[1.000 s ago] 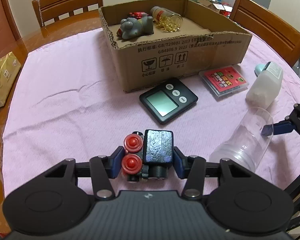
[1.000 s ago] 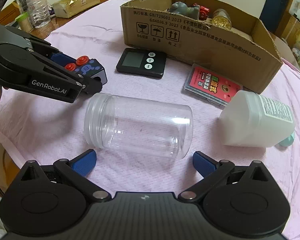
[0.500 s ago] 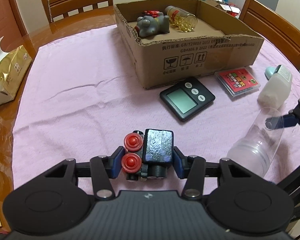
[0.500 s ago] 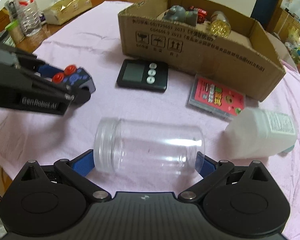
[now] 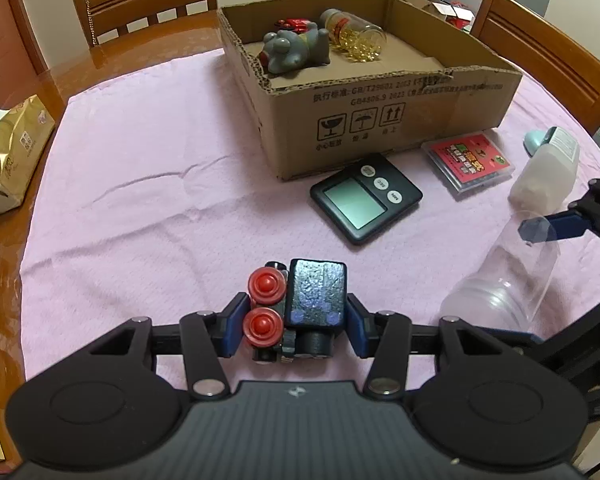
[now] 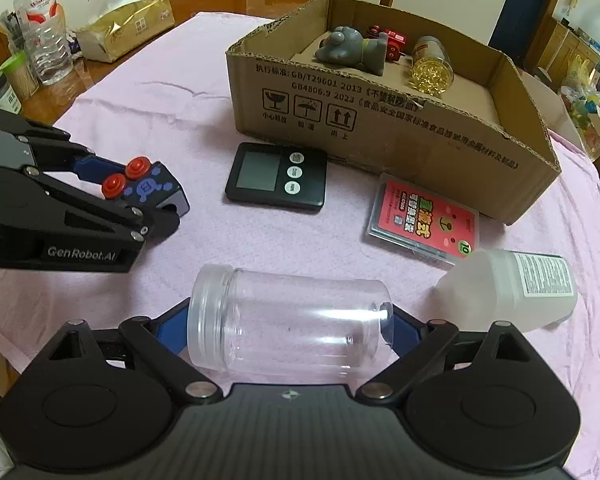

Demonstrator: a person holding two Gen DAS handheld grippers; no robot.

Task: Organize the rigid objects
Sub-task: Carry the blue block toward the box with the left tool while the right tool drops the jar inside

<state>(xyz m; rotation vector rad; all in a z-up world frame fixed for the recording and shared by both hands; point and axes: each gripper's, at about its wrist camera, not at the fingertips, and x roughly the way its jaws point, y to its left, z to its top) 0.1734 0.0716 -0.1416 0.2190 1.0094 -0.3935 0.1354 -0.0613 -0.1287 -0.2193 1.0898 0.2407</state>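
Left gripper is clamped on the toy, a small dark block with two red knobs on its left side, pads on both flanks. It looks like hard plastic, light and stiff, so I judge the grip secure; the knobbed side is uneven under the left pad, a possible pivot point.

Right gripper straddles the jar, which lies on its side on the pink cloth, threaded mouth to the left, base to the right. The jaws are closing end to end along its length; the pads appear at or very near the rim and base, and I cannot tell if they press yet. The jar is clear, empty, thin-walled: light, smooth, likely slippery, and free to roll. Holding it lengthwise needs nearly full jaw width and leaves little margin. The base is the stiffer end; the open mouth rim may flex.

Box sits far centre, open-topped, walls ragged along the near edge. Inside, at the far left: a grey figure, a red toy and a capsule bottle. The near and right floor is bare, with room for both loads.

Obstacles between me and the box: timer just in front of the near wall, card pack to its right, white bottle just right of the jar. I judge both loads must clear the wall from above.
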